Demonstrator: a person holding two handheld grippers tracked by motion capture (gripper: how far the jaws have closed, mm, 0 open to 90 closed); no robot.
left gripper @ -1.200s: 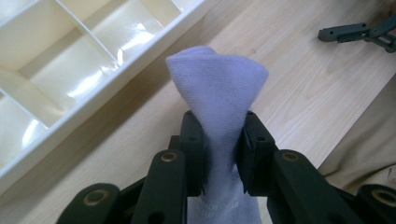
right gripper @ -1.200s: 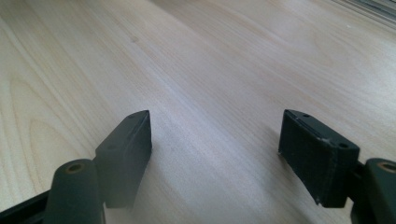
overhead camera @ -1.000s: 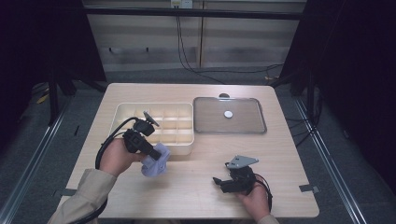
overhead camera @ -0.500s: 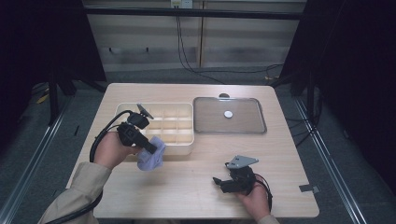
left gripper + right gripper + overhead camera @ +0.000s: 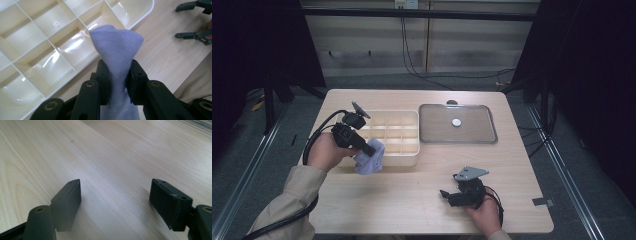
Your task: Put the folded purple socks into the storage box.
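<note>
- Near the bench's (image 5: 412,200) front edge, toward its right corner, the right gripper (image 5: 451,196) lies low on the wood, fingers (image 5: 67,202) spread wide around nothing.
- Farther in, toward the left edge, the left gripper (image 5: 371,150) has its fingers (image 5: 103,82) clamped on a lilac cloth (image 5: 117,57), just above the cream divided tray's (image 5: 404,159) front wall.
- Faint lettering on the cloth is unreadable.
- Beyond lies a clear lid (image 5: 472,137) right of the tray.
</note>
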